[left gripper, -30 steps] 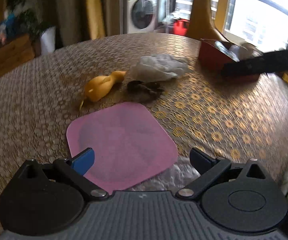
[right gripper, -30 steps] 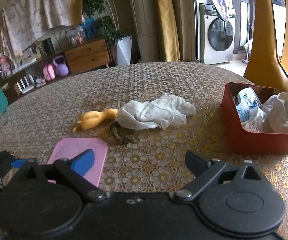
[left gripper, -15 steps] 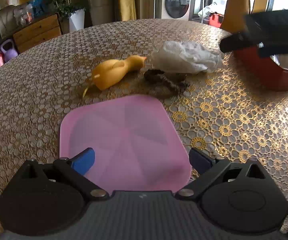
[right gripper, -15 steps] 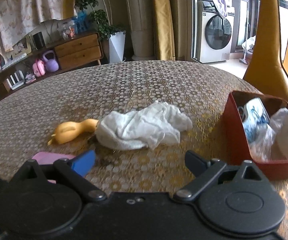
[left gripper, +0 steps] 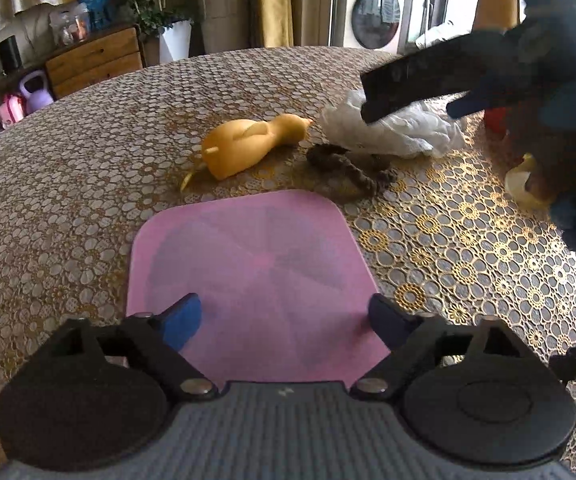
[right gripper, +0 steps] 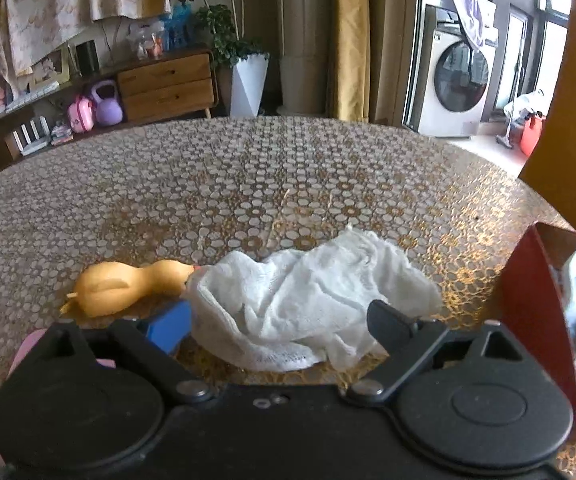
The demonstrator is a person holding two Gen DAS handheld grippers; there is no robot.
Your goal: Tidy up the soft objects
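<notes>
A crumpled white cloth (right gripper: 308, 304) lies on the round table, right in front of my open right gripper (right gripper: 279, 320), whose fingers straddle its near edge. A yellow rubber duck (right gripper: 127, 286) lies on its side left of the cloth. In the left wrist view the duck (left gripper: 247, 144), a brown braided rope piece (left gripper: 348, 164) and the cloth (left gripper: 404, 128) lie beyond a flat pink mat (left gripper: 251, 272). My left gripper (left gripper: 283, 320) is open and empty over the mat's near edge. The right gripper's body (left gripper: 468, 76) hangs over the cloth.
A red box (right gripper: 536, 300) holding white and blue-patterned soft items stands at the right. The table (right gripper: 247, 180) has a gold lace-pattern cover. A yellow-white object (left gripper: 524, 184) lies at the right under the hand. Cabinet, plant and washing machine stand behind the table.
My right gripper has moved forward and down to the white cloth, which now sits between its fingers. My left gripper has drawn a little closer over the pink mat.
</notes>
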